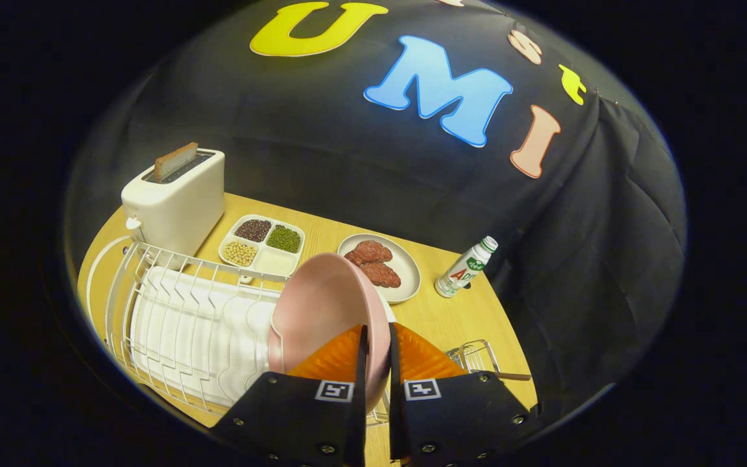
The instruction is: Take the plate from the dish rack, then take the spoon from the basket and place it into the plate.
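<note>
Gripper view: the gripper [375, 363] is clamping the rim of the pink plate [321, 308], its fingers nearly closed with the rim pinched between them. The plate is hanging on edge above the white wire dish rack [179, 305], looking clear of its slots (hard to tell whether it is touching any wire). So step one is looking underway. Plate not yet set down on the wooden table [458, 318]. The basket [477, 355] is sitting just beyond the fingers with what is probably the spoon handle [513, 375] poking out; spoon untouched.
</note>
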A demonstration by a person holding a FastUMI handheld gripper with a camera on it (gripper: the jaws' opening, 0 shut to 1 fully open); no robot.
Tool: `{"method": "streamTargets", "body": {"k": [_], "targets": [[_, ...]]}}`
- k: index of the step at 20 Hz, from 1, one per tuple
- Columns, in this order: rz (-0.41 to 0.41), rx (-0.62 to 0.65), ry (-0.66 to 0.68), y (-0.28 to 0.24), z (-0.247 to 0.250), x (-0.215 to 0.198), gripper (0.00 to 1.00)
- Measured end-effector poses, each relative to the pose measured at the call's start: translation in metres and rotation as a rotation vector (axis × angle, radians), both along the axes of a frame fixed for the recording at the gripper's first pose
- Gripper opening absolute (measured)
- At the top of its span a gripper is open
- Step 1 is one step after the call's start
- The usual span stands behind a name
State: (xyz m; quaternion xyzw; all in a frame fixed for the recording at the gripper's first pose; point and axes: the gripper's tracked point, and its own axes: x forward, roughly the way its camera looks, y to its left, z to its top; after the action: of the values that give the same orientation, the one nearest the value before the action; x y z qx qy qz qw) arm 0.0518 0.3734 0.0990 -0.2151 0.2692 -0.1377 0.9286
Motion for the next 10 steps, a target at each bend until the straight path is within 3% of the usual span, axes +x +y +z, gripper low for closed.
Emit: {"method": "streamTargets", "body": {"k": [6, 8, 10], "targets": [[-0.037, -0.021, -0.048, -0.009, 0.028, 0.004, 0.14], [-0.028, 0.008, -0.035, -0.008, 0.022, 0.008, 0.12], [-0.01, -0.046, 0.004, -0.017, 0.015, 0.011, 0.08]]}}
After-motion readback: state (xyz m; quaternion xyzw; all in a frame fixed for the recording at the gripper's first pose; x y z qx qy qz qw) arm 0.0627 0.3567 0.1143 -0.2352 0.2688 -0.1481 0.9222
